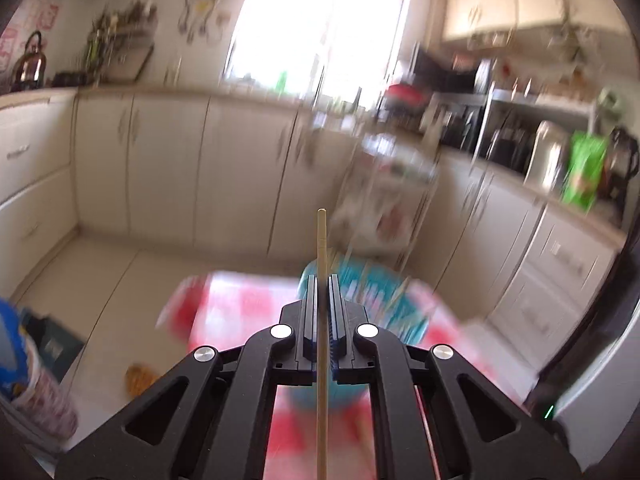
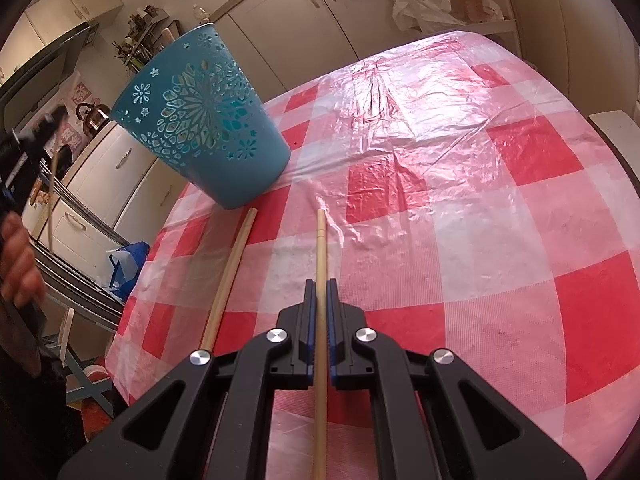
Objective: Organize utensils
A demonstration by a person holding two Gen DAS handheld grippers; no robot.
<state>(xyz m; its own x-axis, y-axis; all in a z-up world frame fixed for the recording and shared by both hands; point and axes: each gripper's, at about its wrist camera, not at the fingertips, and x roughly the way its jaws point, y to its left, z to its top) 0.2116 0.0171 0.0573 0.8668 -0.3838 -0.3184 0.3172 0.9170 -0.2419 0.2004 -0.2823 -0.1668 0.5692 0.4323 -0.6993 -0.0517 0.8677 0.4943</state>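
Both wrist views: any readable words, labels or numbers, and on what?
None can be read.
Green bag on the counter: print blurred.
Pink wall stickers near the kettle: characters too small.
Blue cup: cut-out flower pattern only, no text.
Chopstick in the right gripper: unmarked.

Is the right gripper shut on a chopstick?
Yes: the right gripper has its fingers closed against a chopstick running between them.

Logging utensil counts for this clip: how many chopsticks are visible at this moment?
3. One chopstick clamped in the left gripper; one in the right gripper; one loose on the checkered tablecloth. The teal holder may hide more.
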